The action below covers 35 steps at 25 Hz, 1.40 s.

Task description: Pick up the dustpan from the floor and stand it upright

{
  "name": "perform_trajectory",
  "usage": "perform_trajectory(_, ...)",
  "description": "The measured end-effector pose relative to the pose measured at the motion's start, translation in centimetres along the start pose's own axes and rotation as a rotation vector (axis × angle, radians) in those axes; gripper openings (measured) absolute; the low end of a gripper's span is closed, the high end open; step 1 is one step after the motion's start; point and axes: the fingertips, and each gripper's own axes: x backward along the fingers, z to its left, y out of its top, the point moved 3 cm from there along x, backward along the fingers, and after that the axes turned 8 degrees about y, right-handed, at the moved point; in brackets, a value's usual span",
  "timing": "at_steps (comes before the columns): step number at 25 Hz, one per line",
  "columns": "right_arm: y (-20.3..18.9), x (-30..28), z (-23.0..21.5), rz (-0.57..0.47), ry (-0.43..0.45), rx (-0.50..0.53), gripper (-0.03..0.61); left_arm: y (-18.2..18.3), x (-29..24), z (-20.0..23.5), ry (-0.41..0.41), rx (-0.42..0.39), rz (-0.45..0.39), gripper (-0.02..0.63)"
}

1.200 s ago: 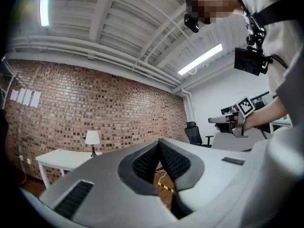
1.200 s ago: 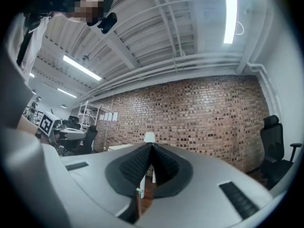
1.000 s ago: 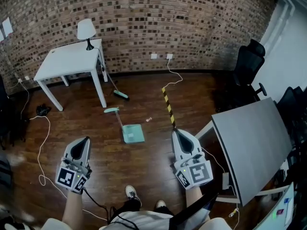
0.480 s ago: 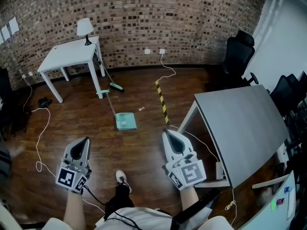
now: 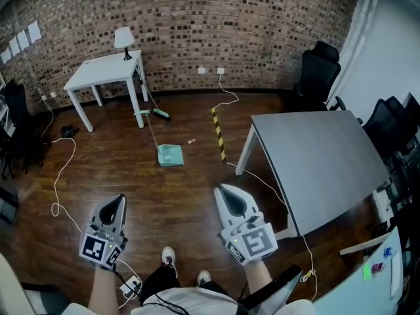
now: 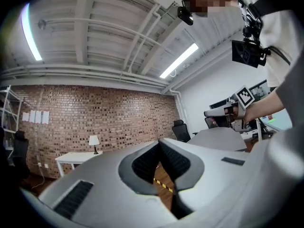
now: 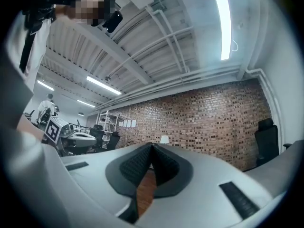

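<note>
Jaws together, empty; dustpan head-view only

The dustpan is pale teal, with a squarish pan and a long thin handle. It lies flat on the dark wooden floor, pan nearer the person, handle running away toward the brick wall

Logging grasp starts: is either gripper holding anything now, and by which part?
Nothing is held. The left gripper and right gripper are shut and empty; the dustpan lies on the floor.
</note>
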Motion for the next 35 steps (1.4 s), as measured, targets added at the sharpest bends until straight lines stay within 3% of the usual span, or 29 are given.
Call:
perform_trajectory(15,2.2,0.3,6.0,-0.037,-0.013,-0.017,-0.020,2.4,4.6,3.4,0.003,-0.006,-0.035,0.008)
perform_trajectory(35,0.5,-1.7,6.3,0.055,-0.003,0.001,-0.023,2.4,3.7,2.7,-0.015,-0.004,-0.039,0.008)
